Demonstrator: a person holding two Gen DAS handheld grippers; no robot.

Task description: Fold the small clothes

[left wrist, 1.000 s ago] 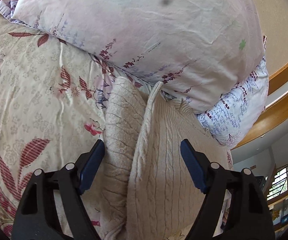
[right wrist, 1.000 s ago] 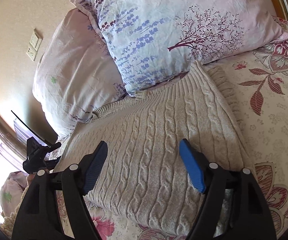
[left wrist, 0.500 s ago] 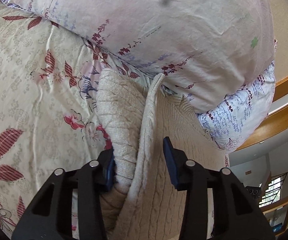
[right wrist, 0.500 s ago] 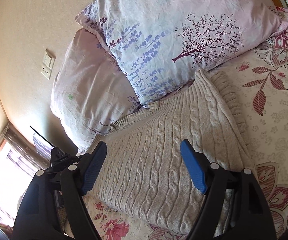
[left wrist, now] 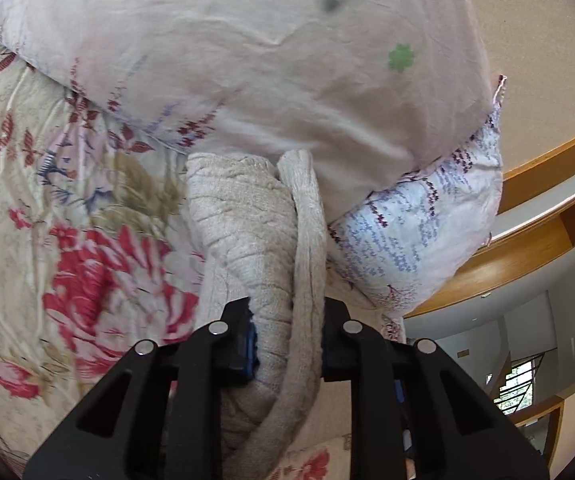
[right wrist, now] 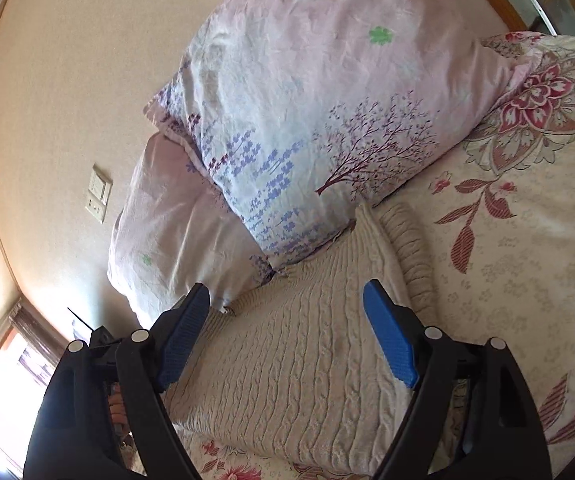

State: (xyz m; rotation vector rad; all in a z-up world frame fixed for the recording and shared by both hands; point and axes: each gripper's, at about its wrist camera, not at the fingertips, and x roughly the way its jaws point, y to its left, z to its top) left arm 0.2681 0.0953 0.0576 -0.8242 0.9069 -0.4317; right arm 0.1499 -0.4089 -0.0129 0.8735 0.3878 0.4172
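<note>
A cream cable-knit sweater (right wrist: 311, 364) lies folded on the floral bedspread (right wrist: 527, 264), its far edge against the pillows. In the left wrist view my left gripper (left wrist: 287, 344) is shut on a bunched edge of the sweater (left wrist: 255, 232) and holds it lifted off the bed. In the right wrist view my right gripper (right wrist: 287, 340) is open, its blue pads (right wrist: 387, 340) spread just above the sweater's near part, holding nothing.
Two pale floral pillows (right wrist: 327, 112) (right wrist: 175, 224) lean against the beige wall (right wrist: 55, 100) at the bed's head. A wall switch (right wrist: 99, 192) is on the wall. A wooden headboard rail (left wrist: 547, 208) and a room beyond show at the right of the left wrist view.
My left gripper has closed on the sweater's folded edge and lifted it. My right gripper stayed open and tilted back slightly above the sweater.
</note>
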